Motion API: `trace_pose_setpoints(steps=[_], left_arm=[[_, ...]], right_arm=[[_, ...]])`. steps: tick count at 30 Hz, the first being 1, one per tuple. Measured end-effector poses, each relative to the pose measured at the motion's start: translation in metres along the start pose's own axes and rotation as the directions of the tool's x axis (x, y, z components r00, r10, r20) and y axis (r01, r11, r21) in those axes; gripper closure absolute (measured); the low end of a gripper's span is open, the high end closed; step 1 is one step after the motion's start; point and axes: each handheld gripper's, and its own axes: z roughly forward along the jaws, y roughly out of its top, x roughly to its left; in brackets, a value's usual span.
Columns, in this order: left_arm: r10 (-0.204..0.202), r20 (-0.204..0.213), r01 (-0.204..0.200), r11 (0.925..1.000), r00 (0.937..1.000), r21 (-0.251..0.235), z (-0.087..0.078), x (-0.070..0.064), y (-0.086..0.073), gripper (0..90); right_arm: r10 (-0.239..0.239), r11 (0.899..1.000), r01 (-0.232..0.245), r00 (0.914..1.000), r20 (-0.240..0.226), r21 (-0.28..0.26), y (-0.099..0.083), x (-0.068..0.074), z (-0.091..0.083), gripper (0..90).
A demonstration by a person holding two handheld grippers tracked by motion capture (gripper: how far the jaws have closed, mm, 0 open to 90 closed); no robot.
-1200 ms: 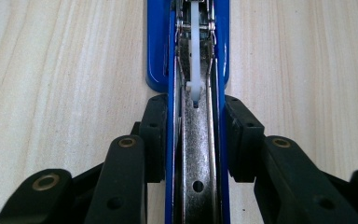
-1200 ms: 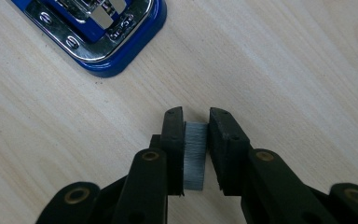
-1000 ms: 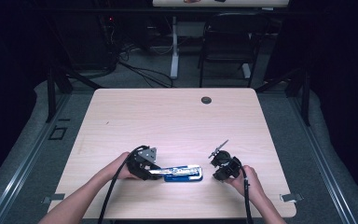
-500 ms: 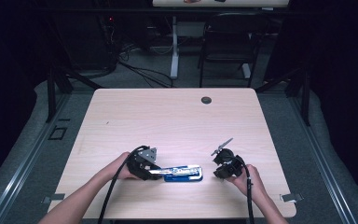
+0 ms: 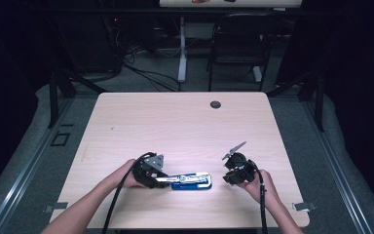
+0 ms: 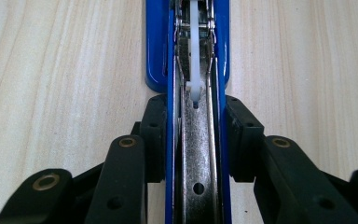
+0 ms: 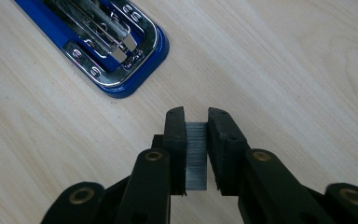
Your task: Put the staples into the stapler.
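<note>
Two black two-jaw grippers work at one pale wood-grain table (image 5: pixel 175 122). One blue-and-chrome metal stapler (image 5: pixel 191 180) lies flat near the table's front edge, btwn the two tools, its top swung open so the chrome staple channel shows. Left gripper (image 5: pixel 161 179), held in the person's left hand (image 5: pixel 126 175), has its jaws clamped on the stapler's open arm, one jaw on each blue side wall, as the left gripper view shows w/ one white plastic pusher (image 6: pixel 194 70) in the channel. Right gripper (image 7: pixel 196 122), in the right hand (image 5: pixel 263 185), sits just beside the stapler's rounded end, apart from it; its jaws are pressed together on one small grey strip of staples (image 7: pixel 196 154). One dark round grommet (image 5: pixel 215 104) marks the table's far edge; one black chair (image 5: pixel 236 44) stands beyond.
</note>
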Motion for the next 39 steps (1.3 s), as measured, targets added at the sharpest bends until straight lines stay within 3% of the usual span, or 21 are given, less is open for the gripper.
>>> trace_pose_setpoints(steps=[12, 17, 24, 33, 39], left_arm=[[0.014, 0.005, -0.014, 0.9999, 0.9999, 0.004, 0.001, 0.000, 0.001, 65.4], [0.016, 0.005, -0.016, 0.9999, 0.9999, 0.003, 0.001, 0.001, 0.000, 65.4], [0.009, 0.005, -0.009, 1.0000, 0.9999, -0.001, 0.001, 0.001, -0.001, 65.3], [-0.011, 0.030, 0.011, 0.9997, 0.9995, -0.023, 0.001, 0.004, -0.003, 65.1], [-0.003, 0.011, 0.003, 0.9998, 0.9999, -0.021, 0.001, 0.001, -0.003, 65.4]], right_arm=[[-0.010, 0.999, 0.009, 0.9997, -0.021, -0.034, 0.005, -0.006, 0.001, 78.6], [-0.021, 0.999, 0.020, 0.9997, -0.009, -0.039, 0.008, -0.009, -0.002, 78.6], [-0.025, 0.994, 0.021, 0.9990, -0.038, -0.108, 0.018, -0.013, -0.008, 78.7], [-0.071, 0.991, 0.065, 0.9965, -0.044, -0.113, 0.032, -0.014, -0.008, 78.7], [-0.092, 0.988, 0.085, 0.9947, -0.046, -0.128, 0.041, -0.014, -0.012, 78.7]])
